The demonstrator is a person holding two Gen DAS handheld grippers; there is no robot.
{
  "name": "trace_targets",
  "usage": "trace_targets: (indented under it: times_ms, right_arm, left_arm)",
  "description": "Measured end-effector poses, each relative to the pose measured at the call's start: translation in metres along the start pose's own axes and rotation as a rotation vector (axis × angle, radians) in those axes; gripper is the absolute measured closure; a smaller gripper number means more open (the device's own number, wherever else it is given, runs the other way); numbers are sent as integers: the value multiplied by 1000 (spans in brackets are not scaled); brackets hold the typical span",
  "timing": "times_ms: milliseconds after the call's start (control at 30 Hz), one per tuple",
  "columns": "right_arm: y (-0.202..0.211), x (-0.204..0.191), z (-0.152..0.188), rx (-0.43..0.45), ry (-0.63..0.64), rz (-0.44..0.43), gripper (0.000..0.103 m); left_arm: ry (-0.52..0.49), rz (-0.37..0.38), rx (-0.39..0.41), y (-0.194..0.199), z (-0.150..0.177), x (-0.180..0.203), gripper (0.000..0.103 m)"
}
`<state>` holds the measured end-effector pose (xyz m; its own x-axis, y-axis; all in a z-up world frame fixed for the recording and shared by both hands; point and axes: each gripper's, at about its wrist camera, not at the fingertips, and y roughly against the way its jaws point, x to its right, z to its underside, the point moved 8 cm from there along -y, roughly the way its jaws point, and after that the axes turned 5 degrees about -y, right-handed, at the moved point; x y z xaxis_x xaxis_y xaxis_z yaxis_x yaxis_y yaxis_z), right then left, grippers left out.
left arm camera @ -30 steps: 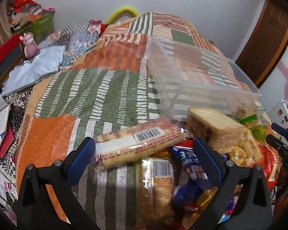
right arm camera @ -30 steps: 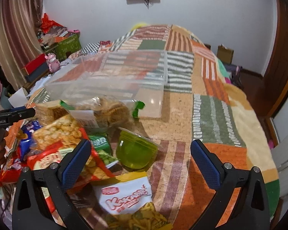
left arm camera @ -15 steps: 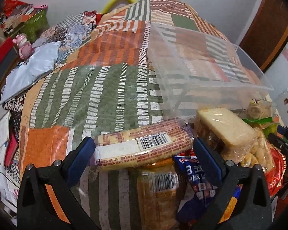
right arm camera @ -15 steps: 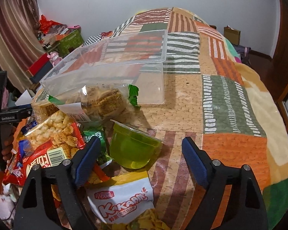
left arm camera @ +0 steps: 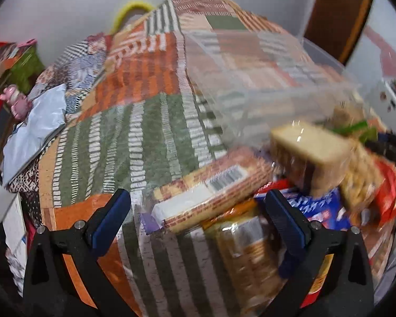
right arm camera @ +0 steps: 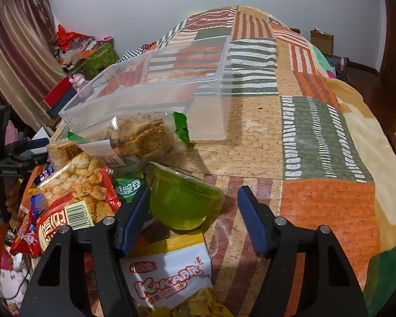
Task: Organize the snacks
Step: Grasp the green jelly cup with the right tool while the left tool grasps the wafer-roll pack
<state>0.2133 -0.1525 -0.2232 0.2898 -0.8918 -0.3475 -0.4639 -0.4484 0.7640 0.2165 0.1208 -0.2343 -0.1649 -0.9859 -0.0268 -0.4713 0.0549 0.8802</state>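
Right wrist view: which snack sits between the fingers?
The green jelly cup. It lies between the right gripper jaws, which are closing; the bagged snacks sit outside them.

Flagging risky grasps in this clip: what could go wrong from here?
The right tool is closing around the green jelly cup, which sits tilted against the snack pile; the pads could meet it unevenly so it slips or squashes. The green packet beside the left pad may get pinched along with it.
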Motion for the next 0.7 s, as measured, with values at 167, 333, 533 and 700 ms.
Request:
trace_targets:
  times_ms: [167, 333, 533, 700]
  right_arm:
    - [-4, 0, -1, -5, 2, 4, 43]
    - [-9, 0, -2, -24, 3, -1, 44]
    - [-15, -1, -4, -49, 17, 4, 43]
    - [-13, -3, -2, -42, 23, -10, 52]
  left_arm:
    - [2, 17, -59, -24, -3, -3, 0]
    - [-11, 52, -64, -38, -11, 2, 0]
    - [11, 53, -62, -50, -18, 0, 0]
    - [17, 50, -17, -42, -14, 6, 19]
